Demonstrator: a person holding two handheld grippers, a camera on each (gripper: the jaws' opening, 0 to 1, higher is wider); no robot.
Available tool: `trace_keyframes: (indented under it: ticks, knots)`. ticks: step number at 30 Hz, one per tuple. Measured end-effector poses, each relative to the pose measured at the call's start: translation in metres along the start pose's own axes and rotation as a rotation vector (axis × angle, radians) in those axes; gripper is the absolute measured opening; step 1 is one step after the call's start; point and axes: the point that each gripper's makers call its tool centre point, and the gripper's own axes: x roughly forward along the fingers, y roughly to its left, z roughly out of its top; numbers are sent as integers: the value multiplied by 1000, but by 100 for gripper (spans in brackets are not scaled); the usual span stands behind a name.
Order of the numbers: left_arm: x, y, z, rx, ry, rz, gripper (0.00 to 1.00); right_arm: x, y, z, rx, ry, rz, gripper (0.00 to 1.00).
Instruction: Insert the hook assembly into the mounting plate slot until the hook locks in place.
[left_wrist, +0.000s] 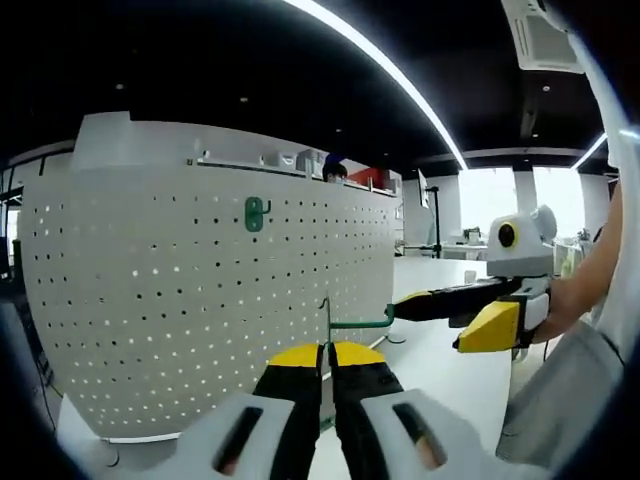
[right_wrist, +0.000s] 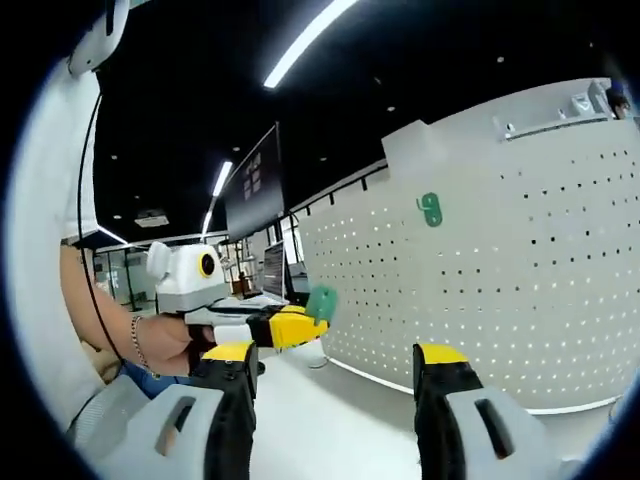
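A white pegboard mounting plate (left_wrist: 200, 300) (right_wrist: 520, 270) stands upright on the table. One green hook (left_wrist: 256, 213) (right_wrist: 430, 209) sits in its upper holes. My left gripper (left_wrist: 328, 355) is shut on a second green hook assembly (left_wrist: 345, 323), whose thin arm bends to the right, short of the board. In the right gripper view the left gripper (right_wrist: 296, 325) reaches in from the left with the green piece (right_wrist: 322, 301) at its tip. My right gripper (right_wrist: 334, 355) (left_wrist: 440, 320) is open with nothing between its jaws, and one jaw tip lies close to the hook's arm end.
The white table (left_wrist: 450, 370) runs to the right of the board. A person's arm (left_wrist: 590, 290) (right_wrist: 120, 340) holds the grippers. A dark screen (right_wrist: 255, 185) and desks stand in the background.
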Motion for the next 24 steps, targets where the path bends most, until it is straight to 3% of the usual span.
trace_keyframes:
  ticks: [24]
  knots:
    - [-2, 2, 3, 2, -9, 10, 2, 40, 11, 18, 27, -32, 49, 53]
